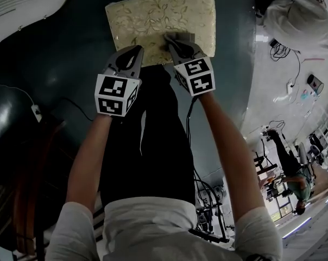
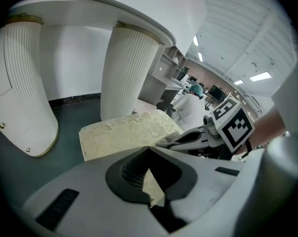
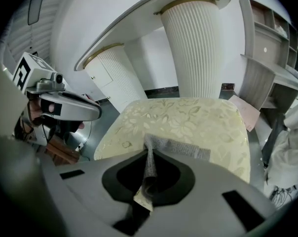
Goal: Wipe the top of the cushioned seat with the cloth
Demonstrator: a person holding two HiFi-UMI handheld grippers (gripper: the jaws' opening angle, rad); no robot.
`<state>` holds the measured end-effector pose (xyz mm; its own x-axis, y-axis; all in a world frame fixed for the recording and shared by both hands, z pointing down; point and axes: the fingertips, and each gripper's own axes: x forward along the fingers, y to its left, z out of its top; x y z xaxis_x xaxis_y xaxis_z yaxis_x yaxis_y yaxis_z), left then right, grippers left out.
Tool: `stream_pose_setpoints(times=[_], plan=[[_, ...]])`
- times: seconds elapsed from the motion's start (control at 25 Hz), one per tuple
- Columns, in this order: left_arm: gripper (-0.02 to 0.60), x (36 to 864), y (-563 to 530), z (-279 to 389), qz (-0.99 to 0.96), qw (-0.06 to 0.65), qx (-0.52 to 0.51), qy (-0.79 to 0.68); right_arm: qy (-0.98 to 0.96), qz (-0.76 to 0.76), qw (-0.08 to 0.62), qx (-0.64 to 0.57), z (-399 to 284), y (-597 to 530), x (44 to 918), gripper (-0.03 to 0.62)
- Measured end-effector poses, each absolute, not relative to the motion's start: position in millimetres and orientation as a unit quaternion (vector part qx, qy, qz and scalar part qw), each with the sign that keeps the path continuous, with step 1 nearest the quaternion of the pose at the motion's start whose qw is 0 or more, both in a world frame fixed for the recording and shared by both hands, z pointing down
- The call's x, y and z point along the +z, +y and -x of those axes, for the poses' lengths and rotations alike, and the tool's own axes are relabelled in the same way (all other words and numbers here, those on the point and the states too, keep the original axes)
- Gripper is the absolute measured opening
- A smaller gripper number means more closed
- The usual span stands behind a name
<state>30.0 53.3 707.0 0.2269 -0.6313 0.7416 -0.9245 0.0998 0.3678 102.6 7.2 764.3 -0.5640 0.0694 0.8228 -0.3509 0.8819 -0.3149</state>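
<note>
Right now, the fingers of your right gripper (image 3: 149, 154) are pinching the grey cloth (image 3: 181, 147) onto the cushioned seat (image 1: 153, 18) near its front edge, while your left gripper (image 2: 149, 151) is hovering closed and empty at that edge.

No letters, numbers or brand names can be read in any view. The only printed marks are black-and-white square code patterns. One set stands on the faces of the white marker cube (image 1: 116, 94) on the left gripper (image 1: 133, 50). The other is on the matching cube (image 1: 195, 75) on the right gripper (image 1: 175, 41). They are blocky pixel patterns and hold no words or digits.
</note>
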Motion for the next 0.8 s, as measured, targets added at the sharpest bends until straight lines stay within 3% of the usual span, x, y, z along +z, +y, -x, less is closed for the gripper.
stream_pose_setpoints(times=[0.56,0.8], plan=[[0.014,695,63,-44,-0.675,0.421,0.172,-0.581,-0.843,-0.125,0.456,0.256,-134,40,766,0.02],[0.014,691,96,-53,-0.66,0.444,0.148,-0.588,-0.839,-0.135,0.474,0.23,-136,50,770,0.02]])
